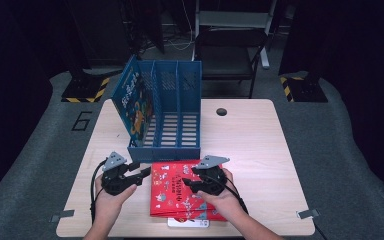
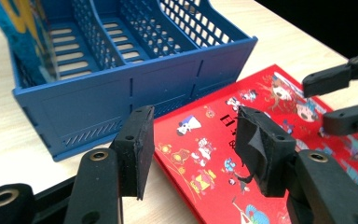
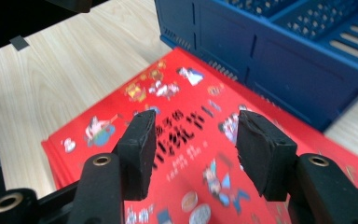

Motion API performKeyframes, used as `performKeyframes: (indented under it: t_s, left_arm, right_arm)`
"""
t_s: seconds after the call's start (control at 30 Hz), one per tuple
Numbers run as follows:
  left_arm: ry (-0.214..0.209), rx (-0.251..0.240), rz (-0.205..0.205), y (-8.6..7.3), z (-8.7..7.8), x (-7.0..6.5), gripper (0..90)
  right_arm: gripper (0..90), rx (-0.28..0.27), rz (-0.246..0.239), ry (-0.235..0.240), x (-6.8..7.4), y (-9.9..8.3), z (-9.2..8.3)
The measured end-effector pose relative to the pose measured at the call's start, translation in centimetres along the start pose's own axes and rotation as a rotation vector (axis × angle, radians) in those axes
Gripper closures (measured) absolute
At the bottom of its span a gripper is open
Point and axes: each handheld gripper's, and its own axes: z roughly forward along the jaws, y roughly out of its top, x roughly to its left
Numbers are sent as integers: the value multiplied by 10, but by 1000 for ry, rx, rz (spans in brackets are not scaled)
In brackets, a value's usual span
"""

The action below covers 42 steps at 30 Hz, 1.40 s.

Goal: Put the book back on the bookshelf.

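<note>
We are holding both grippers, left gripper [image 2: 193,149] and right gripper [image 3: 193,151], jaws apart and empty, over the red book [image 1: 187,192]; its cover writing is unreadable.

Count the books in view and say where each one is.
3. A blue book stands in the file rack's leftmost slot; a red book lies flat before the rack; a white one peeks from beneath it. More may be hidden underneath.
</note>
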Motion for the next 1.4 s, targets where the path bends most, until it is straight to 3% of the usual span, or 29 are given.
performKeyframes:
  t_s: [0.17,0.37,0.4,0.53,0.63,0.8,0.87,0.93,1.03,1.17,1.27,1.4]
  left_arm:
    - [-13,-13,-4,-8,-3,-3,459]
    - [-51,31,-33,-14,-6,-4,378]
    - [-39,28,-39,-15,-5,-4,357]
    - [22,53,-35,-17,-5,-5,274]
    - [15,48,-37,-19,-4,-7,246]
    - [-8,64,-15,-23,2,-7,301]
    - [-23,50,-3,-26,3,-8,367]
    - [-6,28,4,-29,4,-8,376]
    - [-37,52,-33,-33,6,-8,418]
    - [-67,76,-34,-38,14,-12,428]
    - [-75,106,-37,-41,20,-15,431]
    - [-50,155,-43,-44,25,-17,456]
  right_arm:
    - [469,5,-9,-15,1,-14,-12]
    - [464,-7,7,-61,2,-31,-31]
    - [463,-5,-5,-75,2,-33,-34]
    - [438,-16,20,-88,0,-39,-43]
    - [413,-26,19,-124,-4,-43,-47]
    - [345,-1,22,-139,-16,-49,-48]
    - [338,11,27,-157,-20,-52,-47]
    - [337,11,40,-165,-23,-54,-47]
    - [326,11,50,-178,-25,-56,-46]
    - [373,36,56,-183,-26,-61,-41]
    - [375,44,73,-190,-29,-64,-39]
    - [356,60,108,-170,-33,-66,-38]
